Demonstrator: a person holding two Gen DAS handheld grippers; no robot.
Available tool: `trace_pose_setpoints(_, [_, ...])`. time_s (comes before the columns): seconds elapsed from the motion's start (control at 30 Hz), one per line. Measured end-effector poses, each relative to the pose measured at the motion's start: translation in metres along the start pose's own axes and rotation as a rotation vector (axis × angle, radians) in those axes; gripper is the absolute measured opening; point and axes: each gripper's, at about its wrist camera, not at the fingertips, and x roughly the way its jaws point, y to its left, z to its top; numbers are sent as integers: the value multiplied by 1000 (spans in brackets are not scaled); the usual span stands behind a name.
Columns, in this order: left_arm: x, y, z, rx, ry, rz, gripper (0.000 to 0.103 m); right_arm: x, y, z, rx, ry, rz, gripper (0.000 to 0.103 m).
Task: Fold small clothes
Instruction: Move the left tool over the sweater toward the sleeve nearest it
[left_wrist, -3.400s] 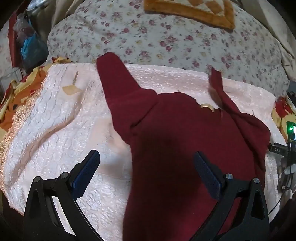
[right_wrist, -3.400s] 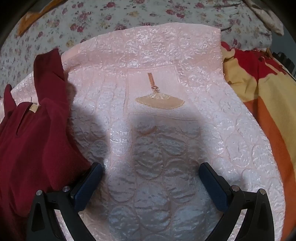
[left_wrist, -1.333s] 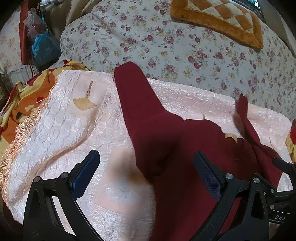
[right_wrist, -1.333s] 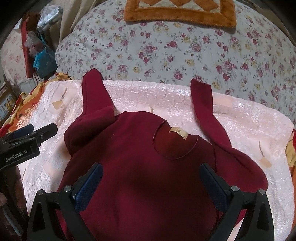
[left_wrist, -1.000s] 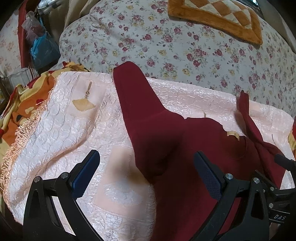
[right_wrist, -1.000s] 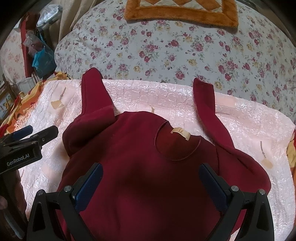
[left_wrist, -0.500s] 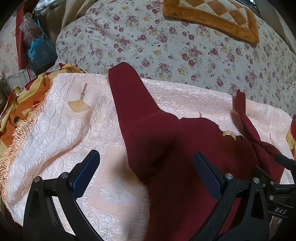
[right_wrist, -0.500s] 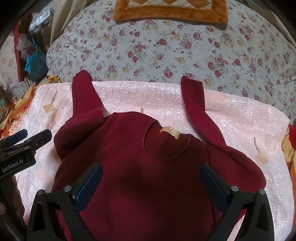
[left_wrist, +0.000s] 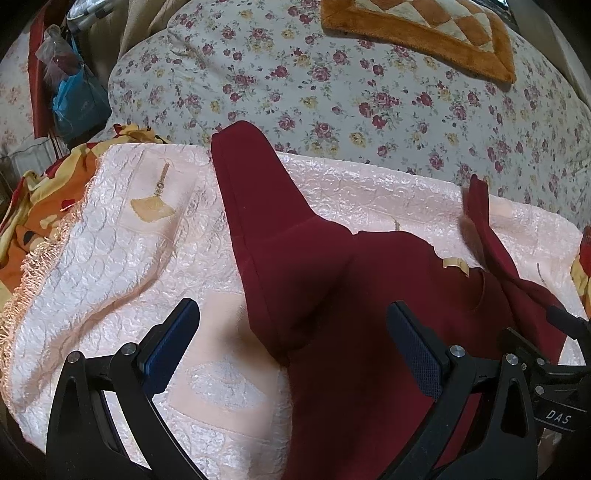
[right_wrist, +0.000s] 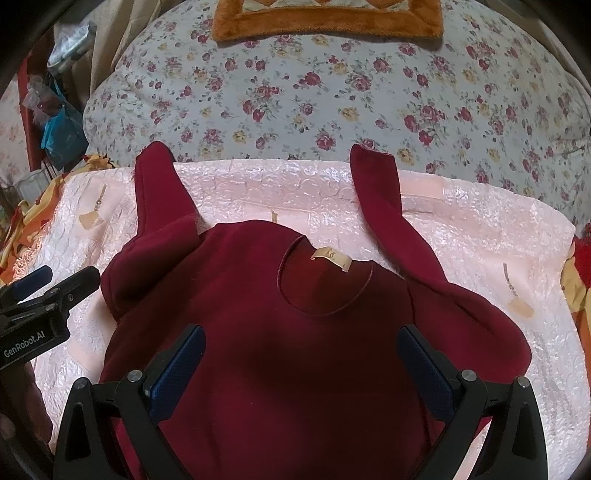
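Both grippers hover wide open and empty: the left gripper (left_wrist: 291, 338) hangs above the sweater's left armpit, and the right gripper (right_wrist: 301, 362) hangs over its chest, neither clearly touching cloth. Beneath them the maroon sweater (right_wrist: 288, 350) lies face up on the pink quilted cover (right_wrist: 480, 236) on the bed, collar tag (right_wrist: 330, 257) showing, with both sleeves (left_wrist: 255, 192) angled away toward the floral duvet (right_wrist: 332, 92). Likely risk: a pinch at the bunched shoulder may catch the slippery cover too, dragging it and skewing the fold, or take only one layer, leaving the sleeve twisted.
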Motion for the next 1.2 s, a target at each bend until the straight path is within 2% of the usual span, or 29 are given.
trace_pose_setpoints(0.47, [9,5,1,-5,13,-7,102,8,-3,0,12,14,-11,103])
trace_pose_setpoints(0.63, [19,19,4,-32,33,-32,102,12,-1,0,6,19,-6,103])
trace_pose_setpoints(1.0, [61,64,48,-118,31,-46,102,27,8,1,-10,36,33,103])
trace_pose_setpoints(1.2, [99,86,65,-180,39,-103,102,35,14,0,-29,45,52,103])
